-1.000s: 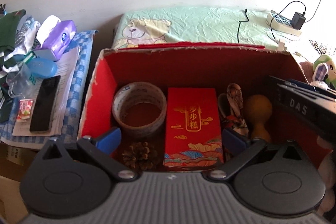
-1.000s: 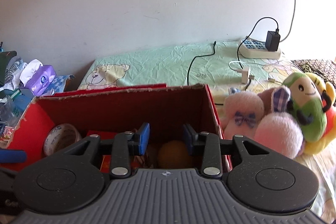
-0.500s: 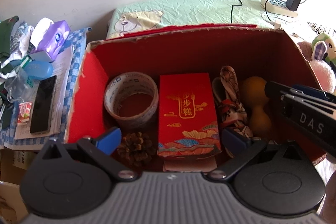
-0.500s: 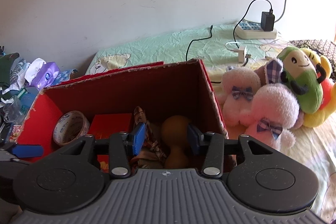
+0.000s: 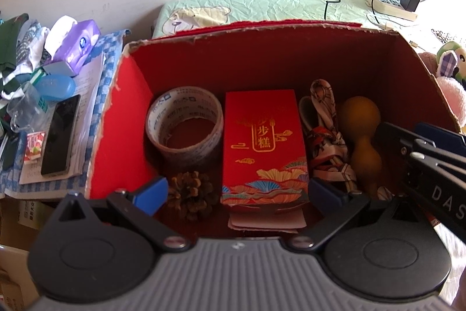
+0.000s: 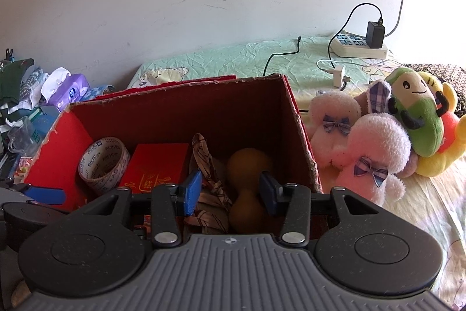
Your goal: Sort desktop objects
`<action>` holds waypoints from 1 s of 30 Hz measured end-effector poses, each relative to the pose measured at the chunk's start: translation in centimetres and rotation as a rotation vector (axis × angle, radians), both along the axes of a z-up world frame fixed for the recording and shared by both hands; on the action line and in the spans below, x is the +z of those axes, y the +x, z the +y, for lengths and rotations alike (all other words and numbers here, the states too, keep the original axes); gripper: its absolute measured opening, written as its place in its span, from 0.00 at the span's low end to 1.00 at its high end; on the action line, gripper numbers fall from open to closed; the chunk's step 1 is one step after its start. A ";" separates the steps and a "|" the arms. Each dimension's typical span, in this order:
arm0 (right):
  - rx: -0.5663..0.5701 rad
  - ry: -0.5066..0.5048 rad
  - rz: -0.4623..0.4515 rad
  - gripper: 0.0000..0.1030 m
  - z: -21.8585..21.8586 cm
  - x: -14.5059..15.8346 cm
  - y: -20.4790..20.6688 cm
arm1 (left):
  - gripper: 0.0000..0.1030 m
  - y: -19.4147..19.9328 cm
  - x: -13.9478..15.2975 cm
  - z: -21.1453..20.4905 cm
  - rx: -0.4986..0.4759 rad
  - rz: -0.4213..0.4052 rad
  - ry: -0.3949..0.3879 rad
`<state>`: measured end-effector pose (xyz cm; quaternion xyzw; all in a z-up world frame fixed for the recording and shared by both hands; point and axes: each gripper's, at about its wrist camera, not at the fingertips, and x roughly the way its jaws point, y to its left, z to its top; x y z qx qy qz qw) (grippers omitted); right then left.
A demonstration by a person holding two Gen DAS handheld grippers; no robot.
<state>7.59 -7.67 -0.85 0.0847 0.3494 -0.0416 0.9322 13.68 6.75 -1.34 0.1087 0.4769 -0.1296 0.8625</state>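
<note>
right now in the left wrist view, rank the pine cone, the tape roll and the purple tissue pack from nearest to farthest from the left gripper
From the left gripper, open and low over the box:
1. Pine cone, on the box floor just inside the left fingertip.
2. Tape roll, further back in the box, left of the red packet.
3. Purple tissue pack, outside the box, far left on the checked cloth.

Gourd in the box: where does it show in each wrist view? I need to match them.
Left wrist: gourd lies at the box's right end, right of the patterned ribbon.
Right wrist: gourd sits low centre, between the open tongs.
Shared landmark: tape roll at the box's left end.
</note>
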 end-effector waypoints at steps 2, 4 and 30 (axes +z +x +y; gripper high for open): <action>0.001 -0.008 -0.001 0.46 0.0 -0.1 -0.1 | 1.00 0.0 -0.2 -0.1 -0.001 0.002 0.004; 0.005 -0.018 -0.004 0.46 0.1 -0.2 -0.2 | 0.99 -0.1 -0.5 -0.2 -0.003 0.012 0.004; -0.052 -0.039 0.058 0.56 0.9 -0.2 0.8 | 0.99 0.6 -1.0 0.0 0.009 0.055 0.004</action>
